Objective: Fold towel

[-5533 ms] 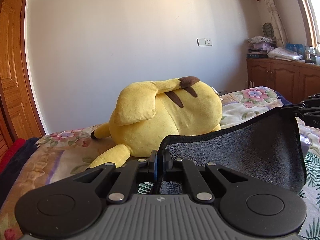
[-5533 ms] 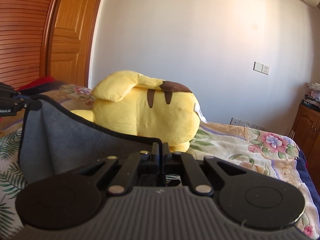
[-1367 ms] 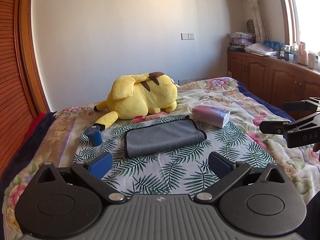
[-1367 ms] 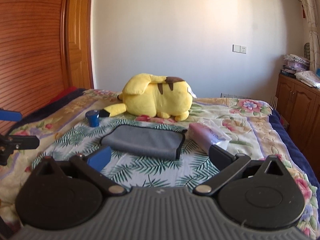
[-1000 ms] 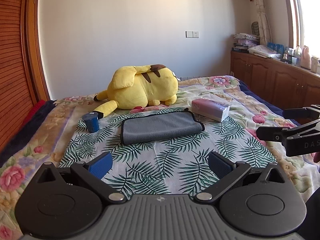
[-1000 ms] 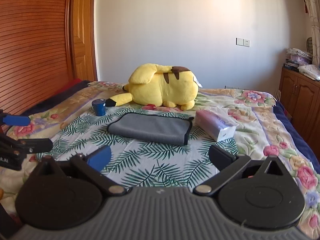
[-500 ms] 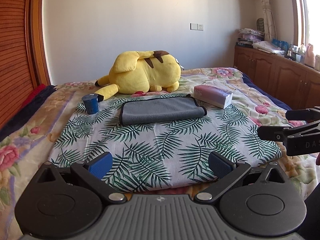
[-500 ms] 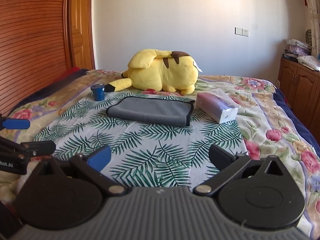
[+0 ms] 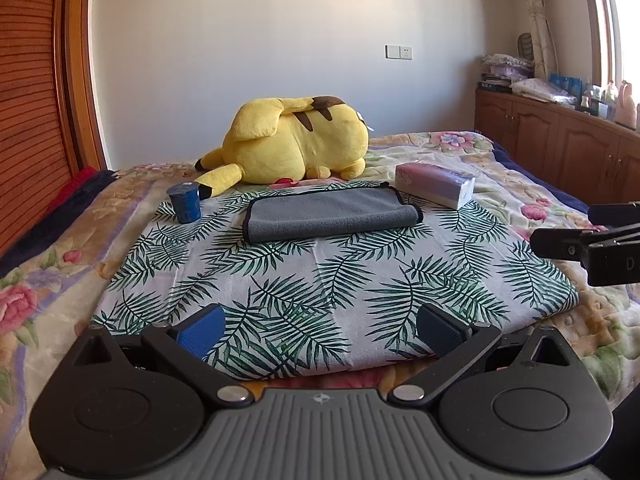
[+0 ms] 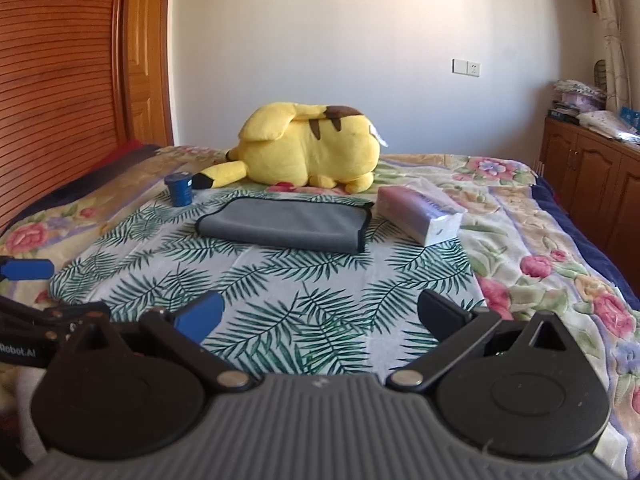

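Observation:
A grey towel [image 9: 332,214] with a black edge lies folded flat on the far part of a palm-leaf cloth [image 9: 328,280] on the bed; it also shows in the right wrist view [image 10: 284,223]. My left gripper [image 9: 320,326] is open and empty, well back from the towel at the cloth's near edge. My right gripper [image 10: 320,316] is open and empty, also well back from it. The right gripper's fingers [image 9: 568,240] show at the right edge of the left wrist view. The left gripper's fingers [image 10: 28,269] show at the left edge of the right wrist view.
A yellow plush toy [image 9: 296,144] lies just behind the towel. A blue cup [image 9: 185,201] stands left of the towel and a tissue pack [image 9: 434,184] lies right of it. Wooden cabinets [image 9: 560,136] line the right wall, a wooden door [image 10: 144,52] the left.
Both grippers let go of the towel, which now lies folded on the cloth. Both have since drawn back and lower toward the near edge of the bed, staying open.

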{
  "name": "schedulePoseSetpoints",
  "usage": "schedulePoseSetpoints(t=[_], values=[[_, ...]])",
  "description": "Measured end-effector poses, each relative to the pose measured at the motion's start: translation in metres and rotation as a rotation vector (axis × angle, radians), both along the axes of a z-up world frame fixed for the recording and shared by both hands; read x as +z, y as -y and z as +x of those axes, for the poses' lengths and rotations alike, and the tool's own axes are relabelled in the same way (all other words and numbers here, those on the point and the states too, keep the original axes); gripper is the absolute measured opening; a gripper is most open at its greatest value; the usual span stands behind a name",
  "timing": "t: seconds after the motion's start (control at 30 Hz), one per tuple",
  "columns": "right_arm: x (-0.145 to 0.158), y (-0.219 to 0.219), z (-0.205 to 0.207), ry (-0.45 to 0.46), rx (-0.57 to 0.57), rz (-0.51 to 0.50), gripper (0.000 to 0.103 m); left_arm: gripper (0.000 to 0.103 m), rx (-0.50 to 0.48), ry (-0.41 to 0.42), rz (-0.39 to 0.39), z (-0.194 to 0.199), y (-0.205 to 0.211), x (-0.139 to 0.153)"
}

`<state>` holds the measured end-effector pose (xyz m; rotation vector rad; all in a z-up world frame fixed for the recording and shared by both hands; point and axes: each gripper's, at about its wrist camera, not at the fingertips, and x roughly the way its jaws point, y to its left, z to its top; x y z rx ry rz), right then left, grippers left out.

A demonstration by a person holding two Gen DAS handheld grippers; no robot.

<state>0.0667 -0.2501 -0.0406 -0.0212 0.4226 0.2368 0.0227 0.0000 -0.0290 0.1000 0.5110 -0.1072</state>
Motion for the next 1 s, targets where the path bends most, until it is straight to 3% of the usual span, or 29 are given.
schedulePoseSetpoints(t=[0.33,0.67,1.0], values=[[0.0,-0.012,-0.006,0.05,0.017,-0.07,0.103,0.087,0.014,0.061,-0.006,-0.008,-0.002,0.009],[0.003,-0.005,-0.008,0.071,-0.008,-0.039,0.103,0.087,0.046,0.157,-0.034,-0.018,-0.008,0.022],[0.007,0.002,-0.014,0.13,-0.048,-0.001,0.103,0.087,0.069,0.177,-0.04,-0.02,-0.013,0.026]])
